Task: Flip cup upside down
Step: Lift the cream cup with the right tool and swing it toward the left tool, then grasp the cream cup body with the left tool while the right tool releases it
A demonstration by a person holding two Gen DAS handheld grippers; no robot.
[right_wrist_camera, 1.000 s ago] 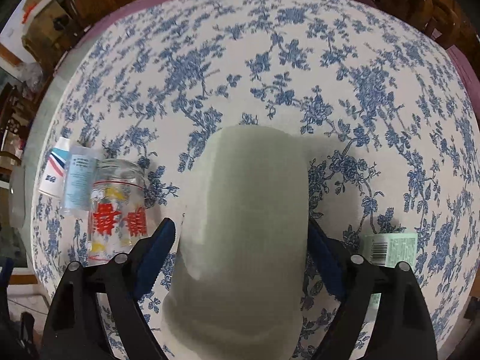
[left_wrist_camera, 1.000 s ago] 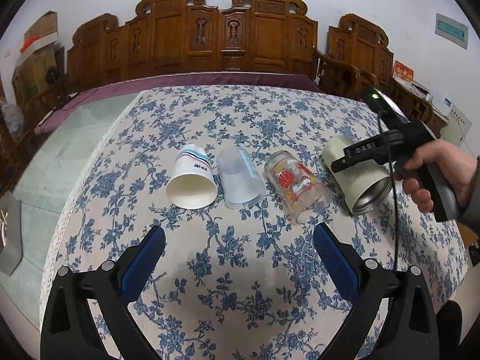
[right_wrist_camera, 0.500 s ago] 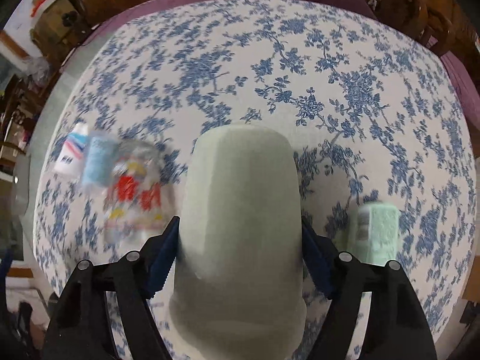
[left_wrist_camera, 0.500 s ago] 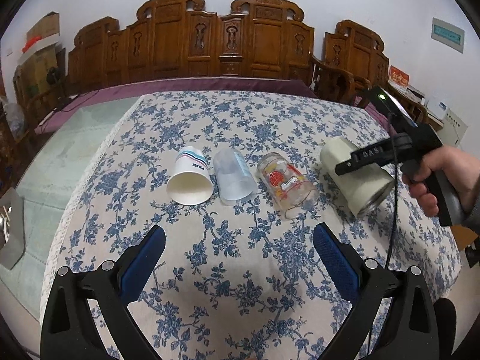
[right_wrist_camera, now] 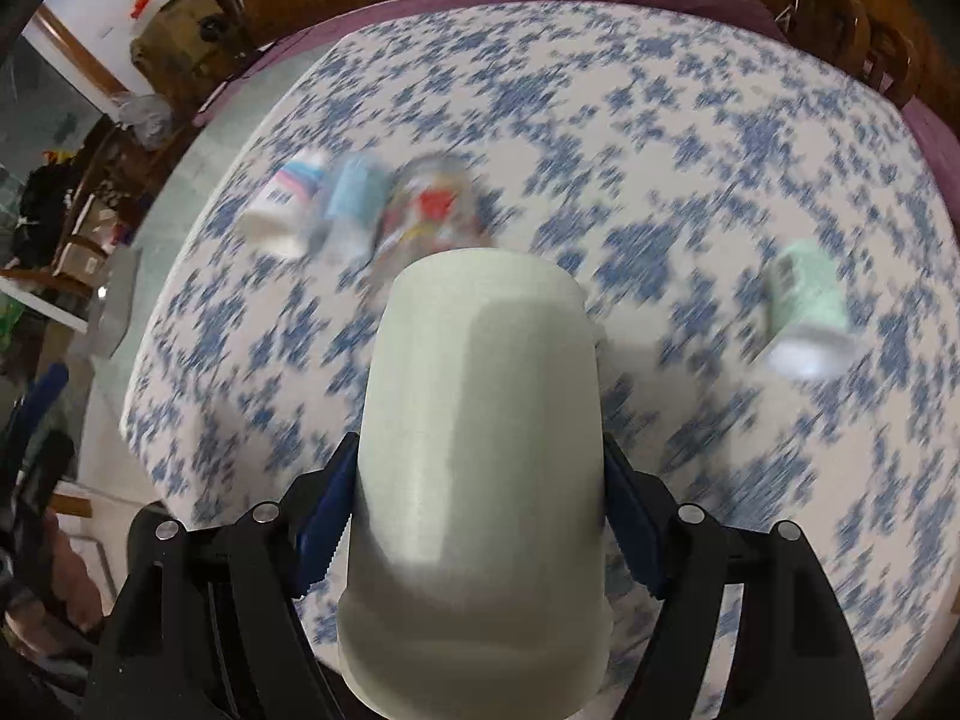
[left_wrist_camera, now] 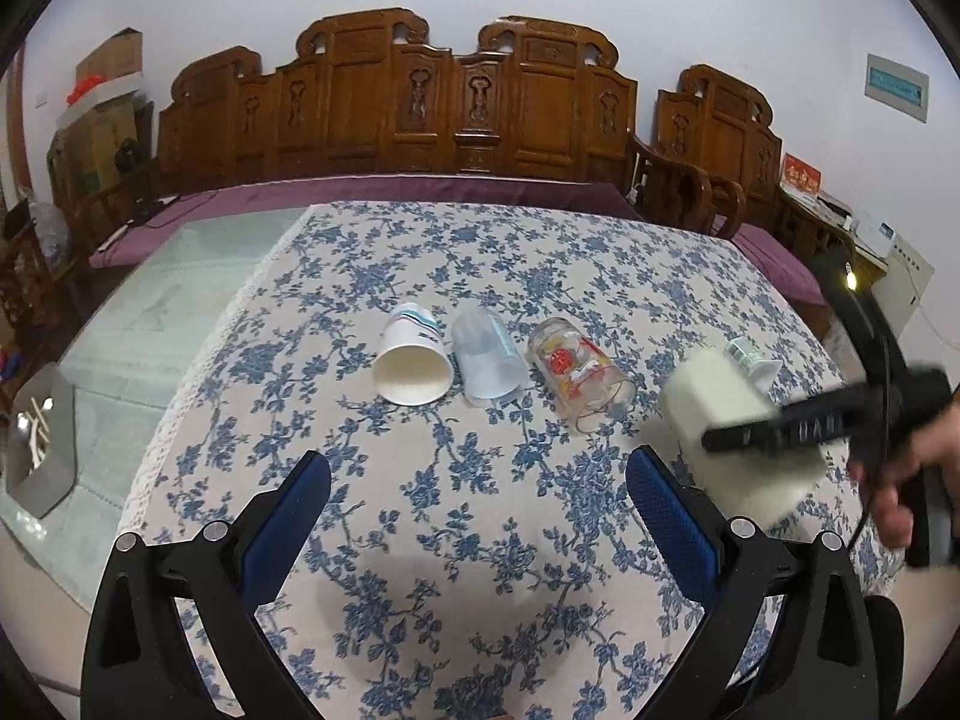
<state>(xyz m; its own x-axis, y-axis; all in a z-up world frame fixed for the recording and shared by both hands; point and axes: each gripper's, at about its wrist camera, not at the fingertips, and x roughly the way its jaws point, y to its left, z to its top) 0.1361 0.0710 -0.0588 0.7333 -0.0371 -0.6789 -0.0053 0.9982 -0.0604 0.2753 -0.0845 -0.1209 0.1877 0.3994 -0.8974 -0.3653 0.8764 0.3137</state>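
- Even, soft indoor light; faint shadows on the tabletop (left_wrist_camera: pixel 480 540).
- Fisheye bending and dark corners in both views.
- Right wrist view: background motion-smeared, pale cup (right_wrist_camera: pixel 480 480) sharp.
- Left wrist view: right hand-held gripper (left_wrist_camera: pixel 774 435) blurred.

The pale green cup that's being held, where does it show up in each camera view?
Left wrist view: pale green cup at right, lifted off the table, blurred.
Right wrist view: pale green cup fills the center, clamped between the jaws.
Shared landmark: the glass with red print.
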